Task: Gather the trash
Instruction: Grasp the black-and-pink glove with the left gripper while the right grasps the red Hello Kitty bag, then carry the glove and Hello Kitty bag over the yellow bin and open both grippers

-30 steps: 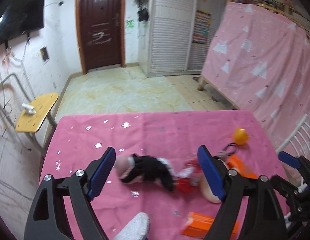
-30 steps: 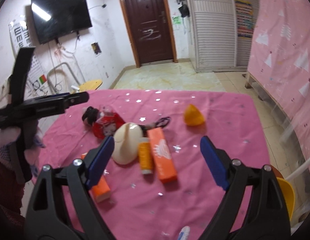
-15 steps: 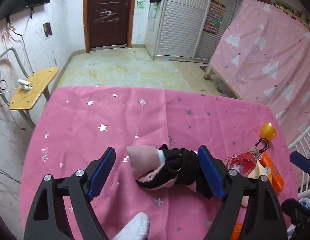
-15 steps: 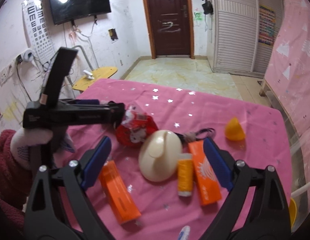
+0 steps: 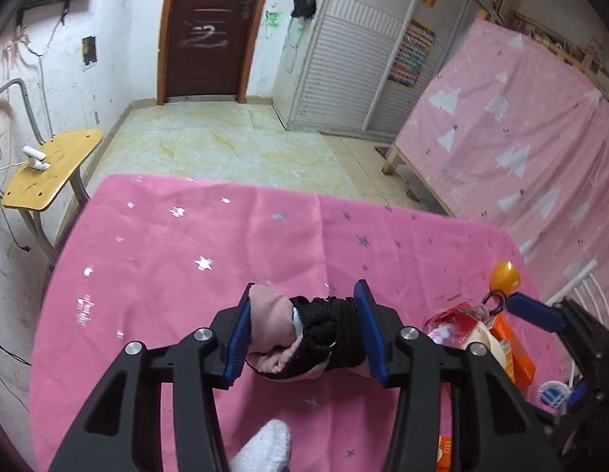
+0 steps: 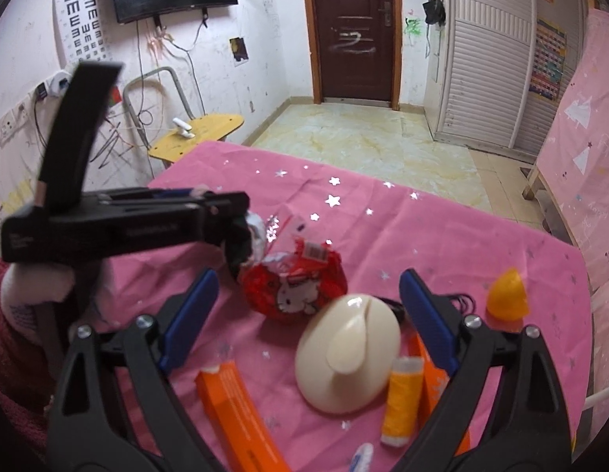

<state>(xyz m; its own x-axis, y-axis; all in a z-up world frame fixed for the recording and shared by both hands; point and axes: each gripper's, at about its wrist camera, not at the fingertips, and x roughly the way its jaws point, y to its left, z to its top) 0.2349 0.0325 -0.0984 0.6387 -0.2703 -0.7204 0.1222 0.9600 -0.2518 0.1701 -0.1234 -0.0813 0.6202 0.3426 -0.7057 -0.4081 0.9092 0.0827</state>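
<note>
Pink-and-black fabric bundle (image 5: 304, 334) partly hiding between blue fingers (image 5: 237, 338), orange box (image 6: 241, 421) running off the bottom edge, right orange box (image 6: 430, 385) hiding behind thread spool (image 6: 402, 401), left gripper (image 6: 241, 216) blurring.

Two close wrist views over one pink tablecloth (image 5: 233, 251), toward the door (image 6: 355, 31).

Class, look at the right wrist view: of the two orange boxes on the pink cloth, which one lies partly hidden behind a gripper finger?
The orange box right of the orange thread spool; the other box lies fully exposed.
</note>
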